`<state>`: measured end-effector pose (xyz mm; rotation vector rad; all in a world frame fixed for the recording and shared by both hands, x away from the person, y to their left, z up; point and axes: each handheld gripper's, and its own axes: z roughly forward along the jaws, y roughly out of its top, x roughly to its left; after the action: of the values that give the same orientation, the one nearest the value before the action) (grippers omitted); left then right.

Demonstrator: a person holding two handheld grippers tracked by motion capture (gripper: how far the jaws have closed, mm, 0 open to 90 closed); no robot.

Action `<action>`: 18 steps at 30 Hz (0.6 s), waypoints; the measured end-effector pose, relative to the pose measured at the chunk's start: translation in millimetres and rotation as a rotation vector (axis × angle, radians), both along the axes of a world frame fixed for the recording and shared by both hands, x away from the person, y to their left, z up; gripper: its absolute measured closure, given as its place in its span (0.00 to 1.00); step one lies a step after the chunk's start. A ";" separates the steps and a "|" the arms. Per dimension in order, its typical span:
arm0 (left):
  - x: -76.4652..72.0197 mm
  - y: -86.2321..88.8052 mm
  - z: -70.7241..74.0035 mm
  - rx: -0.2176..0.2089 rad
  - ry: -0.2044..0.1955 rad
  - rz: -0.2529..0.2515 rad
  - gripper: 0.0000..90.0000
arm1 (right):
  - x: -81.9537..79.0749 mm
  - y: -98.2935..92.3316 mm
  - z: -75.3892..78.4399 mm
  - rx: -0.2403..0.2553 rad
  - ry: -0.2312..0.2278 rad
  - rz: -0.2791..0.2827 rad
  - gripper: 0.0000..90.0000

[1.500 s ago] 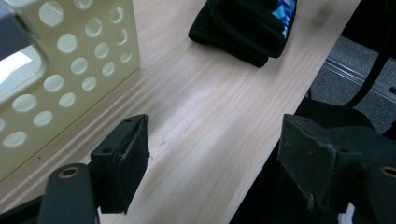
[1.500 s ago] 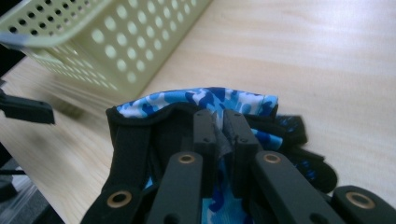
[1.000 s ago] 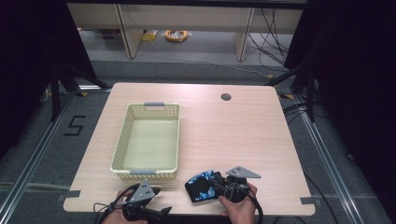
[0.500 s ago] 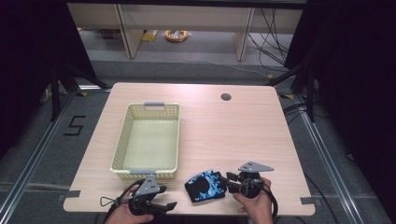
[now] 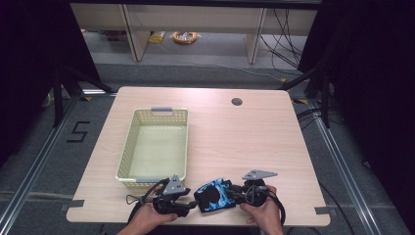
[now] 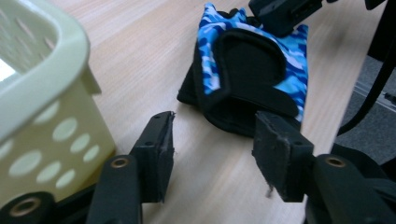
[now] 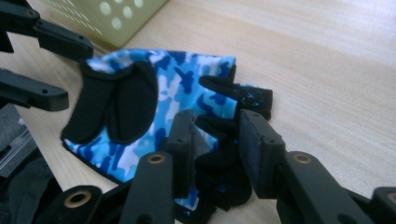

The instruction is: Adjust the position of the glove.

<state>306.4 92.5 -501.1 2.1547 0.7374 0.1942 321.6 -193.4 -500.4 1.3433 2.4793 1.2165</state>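
1. Our left tool (image 5: 193, 205) has slid rightward along the bottom edge of the high view since a second ago, and now sits just beside the blue camouflage glove (image 5: 215, 195).
2. Its jaws have just been narrowing; in the left gripper view they stand half spread, the glove's (image 6: 252, 74) black cuff just ahead of them, nothing pinched.
3. Our right tool (image 7: 215, 140) pinches the glove's black finger end, holding it down at lower centre of the high view.
4. We judge a two-handed hold is forming, probably to lift the glove toward the basket (image 5: 128, 161).
5. The pale wood counter (image 5: 244, 142) carries the basket at left centre.
6. Beyond lie grey floor, cables and dark curtains.
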 end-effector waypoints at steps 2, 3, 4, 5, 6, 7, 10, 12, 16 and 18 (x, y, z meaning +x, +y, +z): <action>1.1 -2.8 -0.7 0.005 0.004 -0.013 0.57 | 2.4 -0.3 -3.3 -0.009 0.014 0.005 0.78; 0.7 -4.5 -1.3 -0.002 0.004 -0.010 0.60 | 2.9 0.1 -4.8 -0.012 0.021 0.002 0.80; 1.0 -5.6 -1.6 0.006 -0.010 -0.022 0.64 | 3.6 -0.1 -5.8 -0.007 0.024 0.014 0.82; 1.5 -5.9 -1.4 0.018 -0.024 -0.033 0.69 | 3.5 0.5 -6.2 -0.006 0.019 0.016 0.86; 0.0 -7.5 -1.5 0.005 -0.022 -0.019 0.75 | 3.3 0.6 -5.8 -0.024 -0.003 0.013 0.94; 0.5 -7.4 -1.0 0.012 -0.031 -0.021 0.79 | 3.5 0.3 -5.3 -0.020 -0.002 0.029 0.98; 2.9 -6.8 1.0 0.000 -0.050 -0.014 0.88 | 2.9 0.3 -5.5 -0.012 0.004 0.036 1.00; 4.1 -5.7 4.1 0.008 -0.076 -0.024 0.92 | 1.2 0.4 -2.6 -0.016 0.002 0.026 1.00; 2.0 -6.1 10.7 -0.042 -0.063 -0.017 0.94 | -5.8 1.0 8.8 0.001 -0.035 0.022 1.00; 2.1 -6.3 14.3 -0.060 -0.063 -0.019 0.95 | -11.3 0.8 15.3 0.035 -0.035 0.034 1.00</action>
<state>308.5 86.3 -486.9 2.0879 0.6780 0.2262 310.3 -192.6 -485.1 1.2814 2.4788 1.2842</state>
